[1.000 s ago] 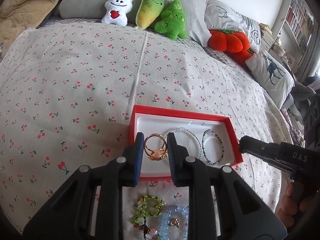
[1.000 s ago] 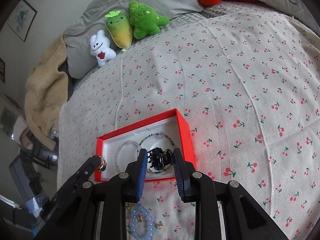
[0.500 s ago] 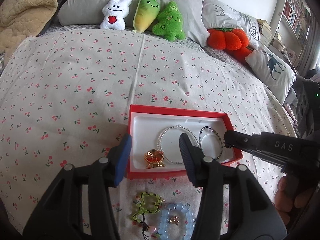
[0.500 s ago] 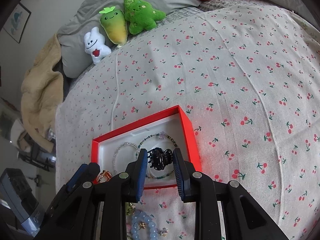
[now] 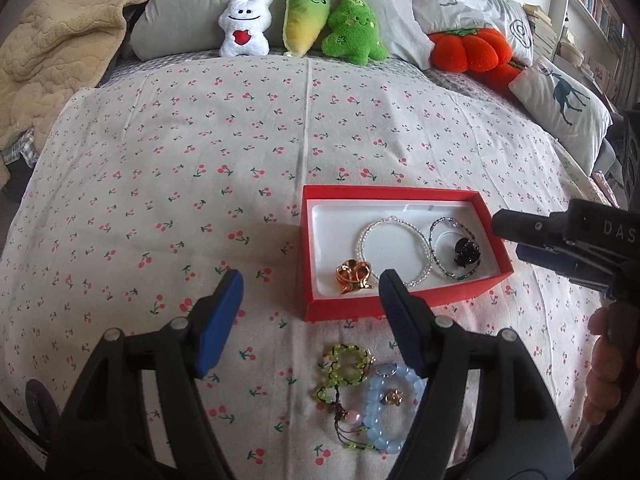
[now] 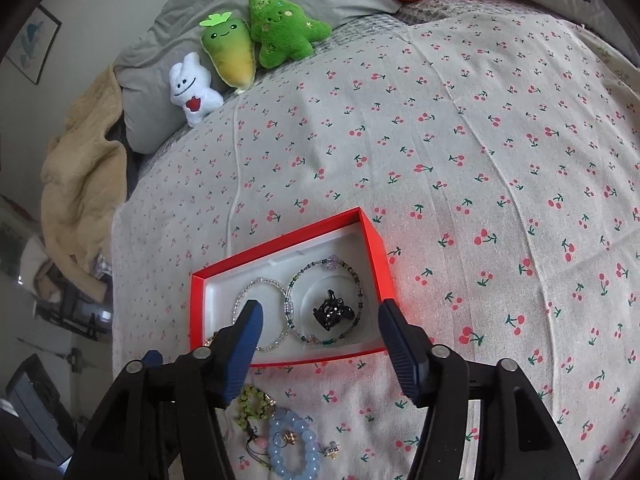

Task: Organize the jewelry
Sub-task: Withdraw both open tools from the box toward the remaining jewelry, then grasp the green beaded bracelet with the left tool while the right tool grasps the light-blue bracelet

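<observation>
From the left wrist view my left gripper (image 5: 308,284) hangs over the cherry-print bedspread (image 5: 200,160) with its blue pads spread wide and nothing between them, the jaws having just been opening; the shallow red cardboard box with a white lining (image 5: 400,192) sits at about one o'clock from it; inside, the gold twisted metal hair clip (image 5: 353,275) lies free in the near left corner, at roughly seven o'clock from the clear beaded bracelet (image 5: 394,252); the dark multicoloured beaded bracelet (image 5: 454,250) lies at three o'clock from the clear one, ringed around the small black claw clip (image 5: 466,254); my right gripper (image 6: 320,310) also stands apart, its jaws having just been opening, and from the right wrist view the black claw clip rests on the lining between and beyond the pads, touched by neither; on the bedspread at six o'clock from the box lie the yellow-green beaded bracelet with a dark cord tassel (image 5: 344,368) and, just beside it, the pale blue round-bead bracelet (image 5: 394,412), with a small gold charm (image 5: 394,397) inside its ring that may be a ring or an earring, too small for me to tell; a further tiny gold piece (image 6: 333,449) lies at three o'clock from the blue bracelet in the right wrist view.
</observation>
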Tool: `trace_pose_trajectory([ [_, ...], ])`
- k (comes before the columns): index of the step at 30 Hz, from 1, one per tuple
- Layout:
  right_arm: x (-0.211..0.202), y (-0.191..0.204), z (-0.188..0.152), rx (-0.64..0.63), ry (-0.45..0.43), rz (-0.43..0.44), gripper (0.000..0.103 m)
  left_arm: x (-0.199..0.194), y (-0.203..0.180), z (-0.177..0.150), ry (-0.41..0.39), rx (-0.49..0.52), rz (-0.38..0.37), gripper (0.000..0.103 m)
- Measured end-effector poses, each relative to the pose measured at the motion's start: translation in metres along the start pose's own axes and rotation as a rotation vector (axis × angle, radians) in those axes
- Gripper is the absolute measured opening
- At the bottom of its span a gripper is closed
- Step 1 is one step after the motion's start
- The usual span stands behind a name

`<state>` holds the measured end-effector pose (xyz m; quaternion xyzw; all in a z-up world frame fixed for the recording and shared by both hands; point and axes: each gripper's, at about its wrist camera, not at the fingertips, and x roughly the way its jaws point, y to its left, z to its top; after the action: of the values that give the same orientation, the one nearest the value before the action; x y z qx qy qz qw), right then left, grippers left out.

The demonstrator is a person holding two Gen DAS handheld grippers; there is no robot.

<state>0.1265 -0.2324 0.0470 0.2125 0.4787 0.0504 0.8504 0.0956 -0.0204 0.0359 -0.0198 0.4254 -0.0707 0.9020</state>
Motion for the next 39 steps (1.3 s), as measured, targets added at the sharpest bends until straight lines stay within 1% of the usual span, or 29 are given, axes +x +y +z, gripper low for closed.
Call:
trace_pose_trajectory([
  [2,-0.01,0.001,-0.002,-0.02,-0.008,0.002,0.066,-0.004,0.004,-0.002,0.009,-0.018,-0.016,0.08],
  [4,-0.019,0.0,-0.006,-0.029,-0.016,0.001,0.068,-0.005,0.006,-0.004,0.03,-0.036,-0.039,0.082],
  [6,-0.027,-0.003,-0.01,-0.034,-0.019,0.001,0.071,-0.005,0.006,-0.006,0.058,-0.043,-0.059,0.082],
  [8,-0.033,-0.006,-0.016,-0.042,-0.016,-0.003,0.073,-0.006,0.006,-0.009,0.073,-0.033,-0.057,0.082],
  [14,-0.045,-0.013,-0.038,-0.111,-0.003,-0.052,0.076,-0.019,0.013,-0.02,0.077,-0.002,-0.065,0.084],
  [17,-0.048,-0.02,-0.048,-0.11,0.019,-0.047,0.077,-0.024,0.021,-0.025,0.088,-0.007,-0.063,0.084],
  [25,-0.049,-0.032,-0.068,-0.06,0.068,-0.044,0.08,-0.029,0.037,-0.039,0.115,0.019,-0.065,0.084],
  [28,-0.048,-0.032,-0.073,-0.046,0.08,-0.061,0.081,-0.027,0.041,-0.044,0.126,0.031,-0.064,0.084],
  [32,-0.04,-0.027,-0.08,-0.048,0.119,-0.072,0.081,-0.019,0.047,-0.051,0.174,0.011,-0.102,0.084],
  [37,-0.028,-0.015,-0.087,-0.077,0.162,-0.083,0.081,-0.01,0.04,-0.055,0.214,0.011,-0.154,0.084],
  [39,-0.025,-0.012,-0.089,-0.08,0.173,-0.08,0.081,-0.006,0.037,-0.054,0.222,-0.007,-0.182,0.079],
])
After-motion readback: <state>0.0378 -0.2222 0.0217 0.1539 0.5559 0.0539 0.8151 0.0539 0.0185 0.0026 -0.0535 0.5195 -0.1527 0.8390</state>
